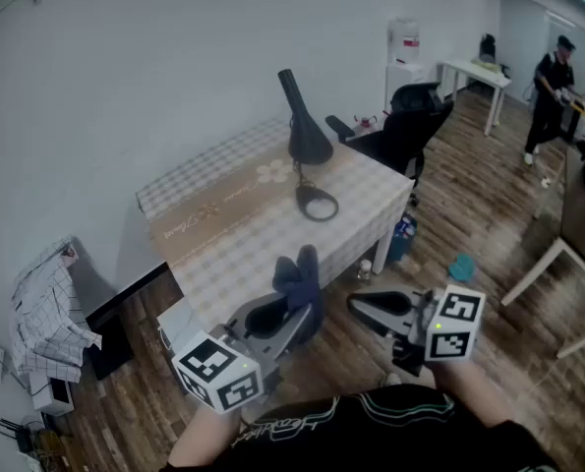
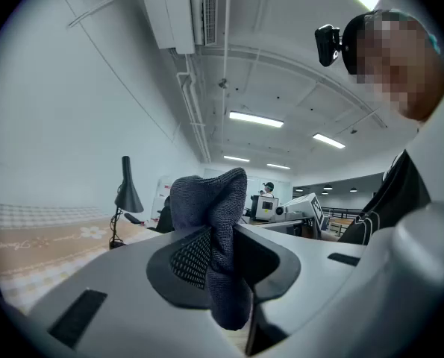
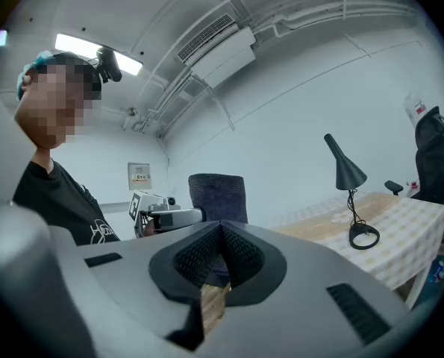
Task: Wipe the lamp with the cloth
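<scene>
Toward the table's far edge, nearer its right corner than its left, the lamp (image 1: 305, 144) stands upright on its ring base, with the dark cone shade above it and nothing crowding it on the checked cover. That leaves me open access from the near edge, which I judge is why I am squared up on this side. The cloth (image 1: 299, 275) is not on the table (image 1: 235, 239) at all. It is pinched in my left gripper (image 1: 277, 315), whose jaws are clamped on its middle so that a thick folded wad sticks up past the tips. The left gripper view shows that wad (image 2: 214, 226) bulging above the jaws, with the lamp (image 2: 126, 191) small and well apart behind it. I read the long free end as deliberate, since the fabric rather than the hard jaw should meet the shade. My right gripper (image 1: 366, 306) hangs just beside the left one, off the near edge over the floor. Its own view shows the jaws pressed together on nothing, with the cloth (image 3: 218, 194) and the other tool beyond them and the lamp (image 3: 348, 176) off to the right. I judge the wiping has not begun, and the reach across the table comes first. The light lamp may tip under pressure, so the idle right gripper could steady its base. A black chair (image 1: 402, 128) sits at the far right corner.
</scene>
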`<action>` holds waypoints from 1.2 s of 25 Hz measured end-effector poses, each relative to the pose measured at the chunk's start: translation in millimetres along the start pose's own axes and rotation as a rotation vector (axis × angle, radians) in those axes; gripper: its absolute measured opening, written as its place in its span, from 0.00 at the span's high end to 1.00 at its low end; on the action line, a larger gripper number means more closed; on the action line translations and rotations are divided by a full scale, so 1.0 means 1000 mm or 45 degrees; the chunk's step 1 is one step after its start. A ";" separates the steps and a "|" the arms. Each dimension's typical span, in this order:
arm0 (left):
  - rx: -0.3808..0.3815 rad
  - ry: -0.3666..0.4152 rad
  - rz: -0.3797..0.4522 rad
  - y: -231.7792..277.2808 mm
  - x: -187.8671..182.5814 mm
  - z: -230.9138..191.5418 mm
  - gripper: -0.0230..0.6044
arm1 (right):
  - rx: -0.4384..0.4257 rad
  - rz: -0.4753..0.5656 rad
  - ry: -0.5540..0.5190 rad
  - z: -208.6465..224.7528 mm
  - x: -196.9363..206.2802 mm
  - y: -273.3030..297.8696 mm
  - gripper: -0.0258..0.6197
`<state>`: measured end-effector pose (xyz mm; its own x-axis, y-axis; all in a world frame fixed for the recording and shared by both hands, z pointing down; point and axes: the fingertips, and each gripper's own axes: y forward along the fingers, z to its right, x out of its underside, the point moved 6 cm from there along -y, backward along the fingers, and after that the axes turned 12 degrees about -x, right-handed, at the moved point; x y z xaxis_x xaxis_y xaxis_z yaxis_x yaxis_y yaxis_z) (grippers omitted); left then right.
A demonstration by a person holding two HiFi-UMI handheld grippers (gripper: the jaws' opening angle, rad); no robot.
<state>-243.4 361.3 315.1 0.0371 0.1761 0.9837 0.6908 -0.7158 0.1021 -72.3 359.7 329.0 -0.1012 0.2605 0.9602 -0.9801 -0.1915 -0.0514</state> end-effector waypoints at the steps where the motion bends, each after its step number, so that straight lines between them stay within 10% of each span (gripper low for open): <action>1: 0.001 0.003 0.002 -0.001 -0.001 0.000 0.85 | 0.003 0.000 -0.002 -0.001 -0.001 0.000 0.94; 16: 0.005 -0.003 0.009 0.012 0.005 -0.003 0.85 | 0.062 0.050 0.044 0.012 0.004 -0.016 0.94; 30: -0.086 -0.042 -0.021 0.151 -0.008 -0.052 0.85 | 0.005 0.082 0.141 0.157 -0.028 -0.053 0.94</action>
<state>-177.1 217.0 330.6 0.0506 0.2098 0.9764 0.6413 -0.7563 0.1293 9.5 214.2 347.8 -0.1826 0.3507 0.9185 -0.9704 -0.2145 -0.1110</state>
